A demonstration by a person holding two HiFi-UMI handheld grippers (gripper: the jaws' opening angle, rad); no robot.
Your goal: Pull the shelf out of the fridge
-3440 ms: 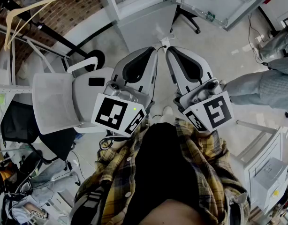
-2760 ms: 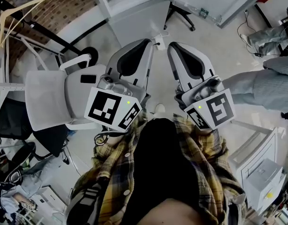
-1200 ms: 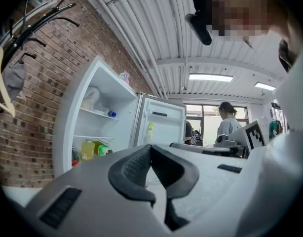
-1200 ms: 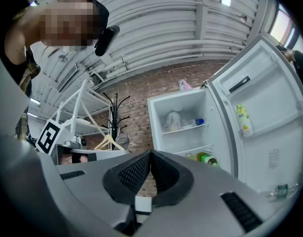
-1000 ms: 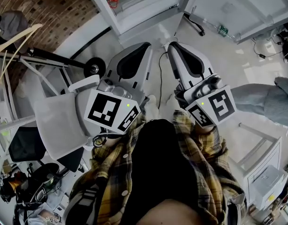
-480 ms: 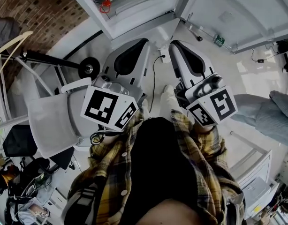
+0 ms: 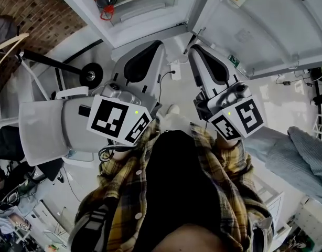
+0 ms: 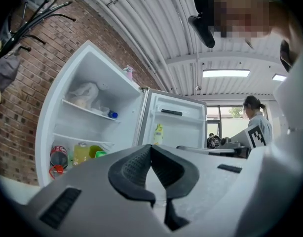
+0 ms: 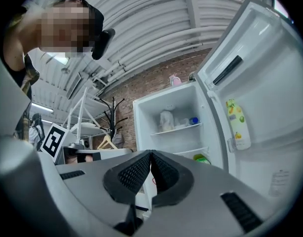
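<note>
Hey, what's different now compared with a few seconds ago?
The left hand-held gripper and right hand-held gripper have moved closer to the open white fridge, whose bottle-stocked shelf now shows in the head view. Nothing was grasped; both stay shut and empty.

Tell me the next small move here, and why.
Probably move both grippers forward to the front edge of a shelf. The fridge stands open with the shelf exposed, but the left gripper and right gripper are short of it, both shut with nothing between the jaws, so nothing can be pulled yet.
</note>
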